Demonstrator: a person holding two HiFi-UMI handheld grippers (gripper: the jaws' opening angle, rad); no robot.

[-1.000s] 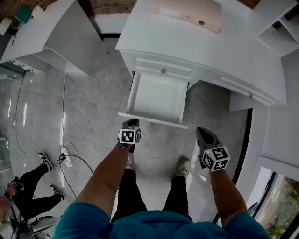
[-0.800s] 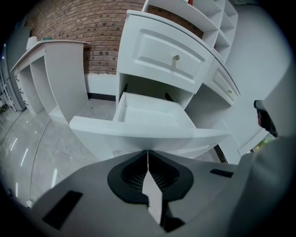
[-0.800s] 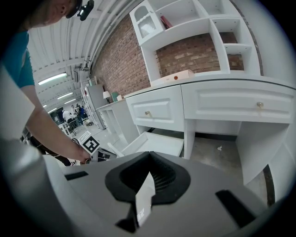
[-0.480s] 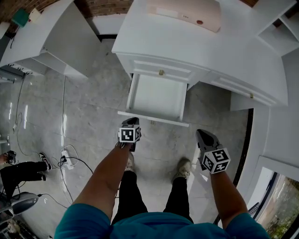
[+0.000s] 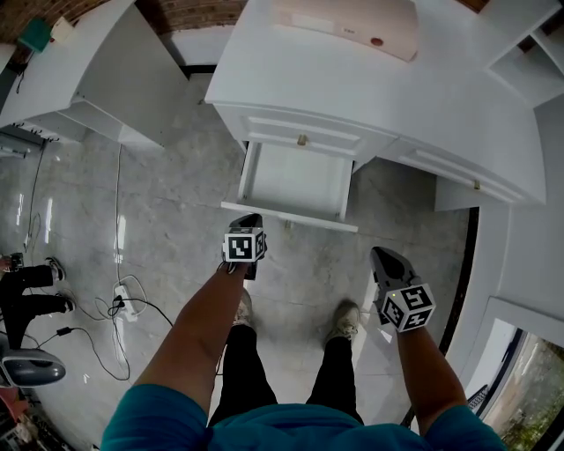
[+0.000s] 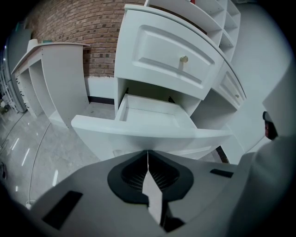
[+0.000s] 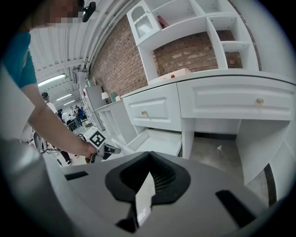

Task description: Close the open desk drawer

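Note:
The white desk (image 5: 414,88) has its lower drawer (image 5: 296,179) pulled out, empty inside. The drawer's front panel (image 5: 291,217) faces me. My left gripper (image 5: 249,218) is shut with nothing in it, its tip at the left part of that panel, touching or nearly so. In the left gripper view the shut gripper (image 6: 148,153) points at the drawer front (image 6: 138,132), just below a closed upper drawer with a brass knob (image 6: 183,59). My right gripper (image 5: 382,254) hangs shut and empty, to the right and back from the drawer. The right gripper view shows the drawer (image 7: 157,140) from the side.
A pink box (image 5: 348,22) lies on the desk top. A second white desk (image 5: 101,66) stands at the left. Cables and a power strip (image 5: 123,298) lie on the marble floor. Another person's legs (image 5: 26,291) are at the far left. A further drawer with a knob (image 5: 477,185) is at the right.
The drawer has slid partway in towards the desk, and my left gripper has moved forward with its front panel. The right gripper has barely moved. The person at the left has shifted.

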